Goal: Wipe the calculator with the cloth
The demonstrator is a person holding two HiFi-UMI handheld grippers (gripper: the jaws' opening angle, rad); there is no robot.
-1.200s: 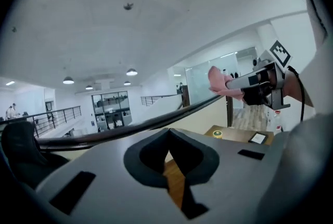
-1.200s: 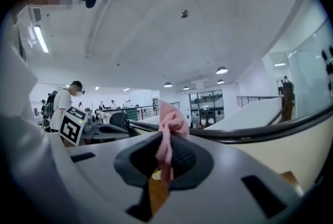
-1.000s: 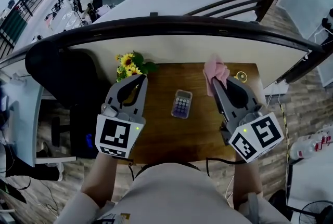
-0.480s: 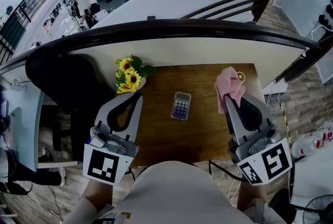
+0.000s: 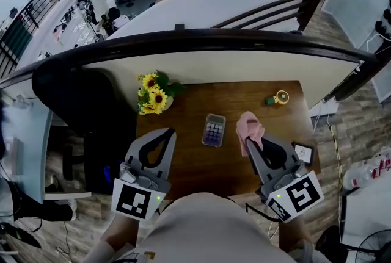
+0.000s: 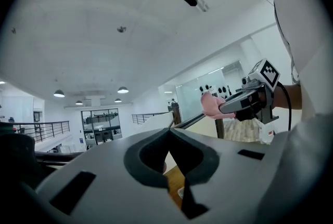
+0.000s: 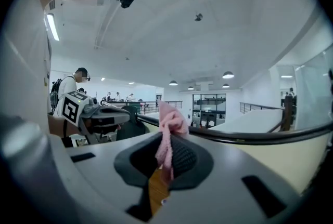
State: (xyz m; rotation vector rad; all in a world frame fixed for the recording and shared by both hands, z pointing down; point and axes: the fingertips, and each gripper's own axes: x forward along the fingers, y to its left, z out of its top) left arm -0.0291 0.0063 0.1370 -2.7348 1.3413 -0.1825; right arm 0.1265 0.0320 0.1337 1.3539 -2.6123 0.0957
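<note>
The calculator [image 5: 214, 130], grey with rows of keys, lies flat in the middle of the wooden table [image 5: 195, 164]. Just to its right, a pink cloth [image 5: 249, 127] sticks up from the tips of my right gripper [image 5: 247, 147], which is shut on it. The right gripper view shows that cloth [image 7: 170, 119] pinched between the dark pads of the right gripper [image 7: 165, 158]. My left gripper [image 5: 170, 132] is held left of the calculator and apart from it. In its own view the left gripper [image 6: 168, 132] is shut with nothing between the jaws.
A bunch of yellow flowers [image 5: 153, 97] stands at the table's back left corner. A small yellow and green object [image 5: 278, 98] sits at the back right. A small dark card [image 5: 303, 153] lies near the right edge. A curved railing runs behind the table.
My right gripper has carried the pink cloth from the back right of the table leftward and nearer, to beside the calculator. The left gripper drew back a little.
</note>
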